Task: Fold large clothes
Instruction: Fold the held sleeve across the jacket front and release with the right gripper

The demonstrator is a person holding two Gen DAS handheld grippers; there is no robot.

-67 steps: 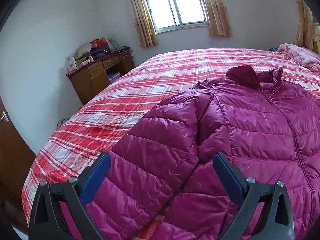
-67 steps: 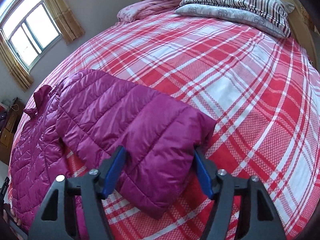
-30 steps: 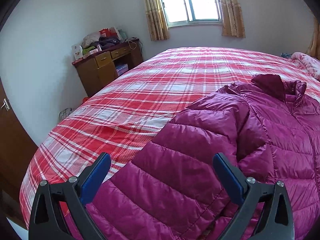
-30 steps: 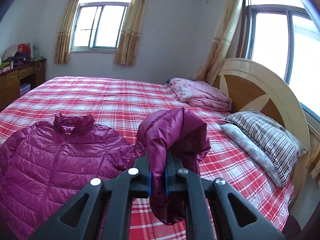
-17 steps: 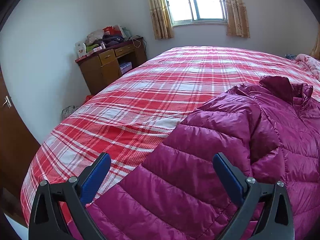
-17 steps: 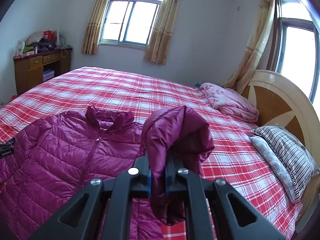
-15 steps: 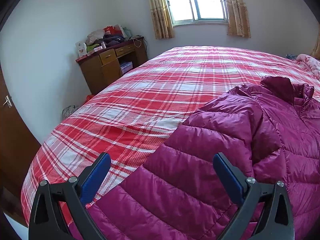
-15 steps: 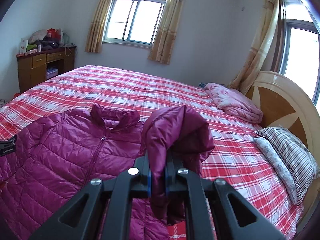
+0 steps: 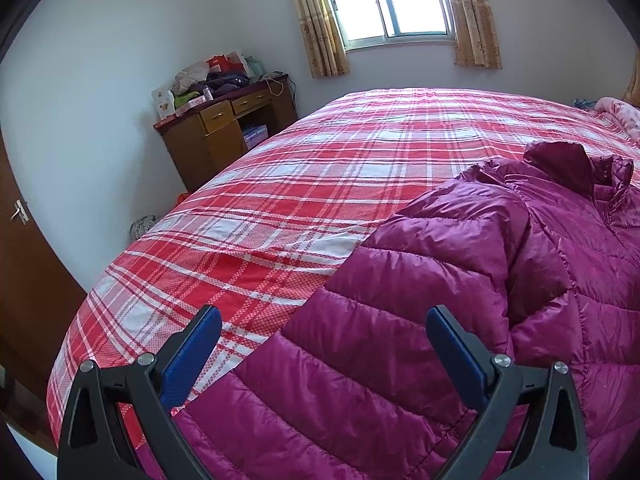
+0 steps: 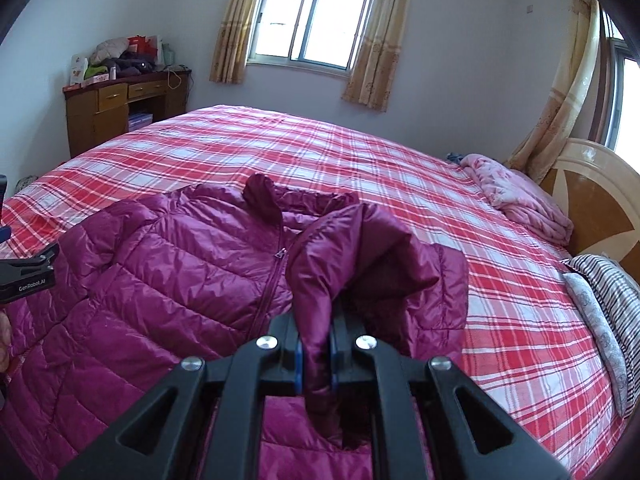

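Note:
A magenta quilted puffer jacket (image 10: 168, 280) lies front up on the red plaid bed (image 10: 320, 152), zip closed, collar toward the window. My right gripper (image 10: 315, 354) is shut on the cuff of the jacket's sleeve (image 10: 360, 248), which it holds bunched above the jacket's chest. In the left wrist view the other sleeve (image 9: 400, 300) runs along the bed toward me, and my left gripper (image 9: 322, 344) stands open over its lower part, blue pads apart and not pressing the fabric. The left gripper's body (image 10: 28, 276) shows at the left edge of the right wrist view.
A wooden desk (image 9: 224, 128) piled with clothes and boxes stands by the far wall, left of the window (image 10: 308, 20). A folded pink blanket (image 10: 520, 200), striped pillows (image 10: 608, 312) and the headboard (image 10: 592, 192) are at the right. A brown door (image 9: 20, 264) is at the left.
My right gripper has carried the sleeve cuff left and down over the jacket's front. The left gripper has stayed open over the other sleeve, barely moving.

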